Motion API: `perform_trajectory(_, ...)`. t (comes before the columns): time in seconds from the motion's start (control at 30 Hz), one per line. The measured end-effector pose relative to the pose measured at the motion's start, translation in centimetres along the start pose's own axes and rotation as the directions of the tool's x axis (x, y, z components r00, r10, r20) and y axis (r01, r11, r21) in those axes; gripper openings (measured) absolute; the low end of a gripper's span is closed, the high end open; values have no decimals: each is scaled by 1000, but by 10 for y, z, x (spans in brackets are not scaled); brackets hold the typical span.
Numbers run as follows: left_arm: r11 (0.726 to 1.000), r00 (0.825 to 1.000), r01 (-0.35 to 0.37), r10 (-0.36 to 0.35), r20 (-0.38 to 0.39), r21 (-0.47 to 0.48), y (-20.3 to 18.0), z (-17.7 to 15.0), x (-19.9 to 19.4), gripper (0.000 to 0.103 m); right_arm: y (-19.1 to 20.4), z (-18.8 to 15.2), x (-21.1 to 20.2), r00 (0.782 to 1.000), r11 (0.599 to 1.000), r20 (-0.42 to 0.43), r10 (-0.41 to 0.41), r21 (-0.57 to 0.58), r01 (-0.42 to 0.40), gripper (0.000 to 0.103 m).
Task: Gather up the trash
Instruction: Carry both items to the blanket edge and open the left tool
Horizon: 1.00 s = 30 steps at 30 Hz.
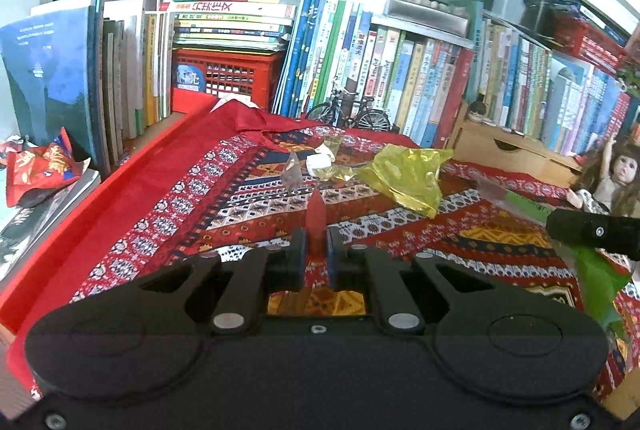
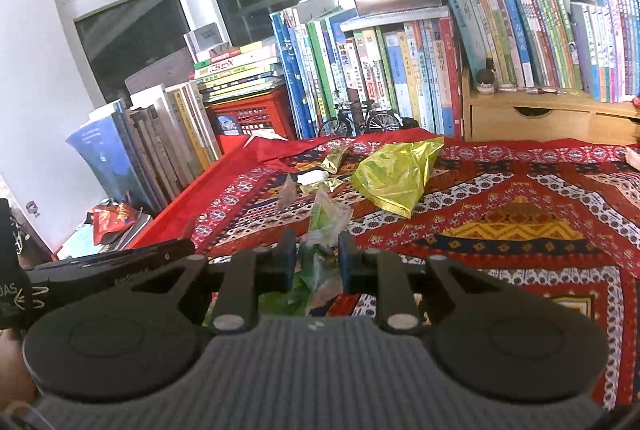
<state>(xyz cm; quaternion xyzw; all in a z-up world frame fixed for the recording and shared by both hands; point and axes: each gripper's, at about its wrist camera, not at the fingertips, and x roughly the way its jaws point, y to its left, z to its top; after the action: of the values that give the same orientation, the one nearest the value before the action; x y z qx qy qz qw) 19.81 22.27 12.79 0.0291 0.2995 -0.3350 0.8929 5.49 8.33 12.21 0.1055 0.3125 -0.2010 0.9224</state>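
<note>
Left gripper: jaws pressed together on a thin red wrapper strip that stood upright between the blue pads and rose just past their tips. Far left of these jaws, off the cloth, a crumpled red foil snack packet lay on a flat stack of books. Beneath both grippers, a bench covered with a red patterned woven cloth.

Ahead of the left jaws, well apart from them: a small clear plastic scrap, then a white crumpled paper wad touching a gold foil wrapper, then, ahead and to the right, a large crumpled yellow-green cellophane bag. All lay loose on the cloth.

Right gripper: jaws partly closed, pinching a bunched green-and-clear plastic wrapper, which stuck up ahead of the tips and hung below them. From the left wrist view the same wrapper trailed down at far right.

Beyond the jaws, at the back edge of the bench: upright rows of books, a red plastic lattice crate, a small black model bicycle, a wooden drawer box.
</note>
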Motion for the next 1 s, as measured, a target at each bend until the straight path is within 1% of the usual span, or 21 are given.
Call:
perform_trajectory(0.23,1000,1000,8,-8,18,-7,8,-15,-33,9,16,-15,-27,1000,1000,15,-4,-6,4,25)
perform_trajectory(0.33,1000,1000,6,-6,29,-22,14,-20,-48,9,25,-20,-37,1000,1000,23,4,-15,-4,25)
perform_trajectory(0.67,1000,998,-3,5,55,-27,31,-46,-98,9,57,-41,-66,998,998,47,33,-46,-31,25)
perform_trajectory(1.0,999,998,-35,36,53,-32,56,-79,-148,9,89,-78,-86,998,997,18,63,-44,-62,25)
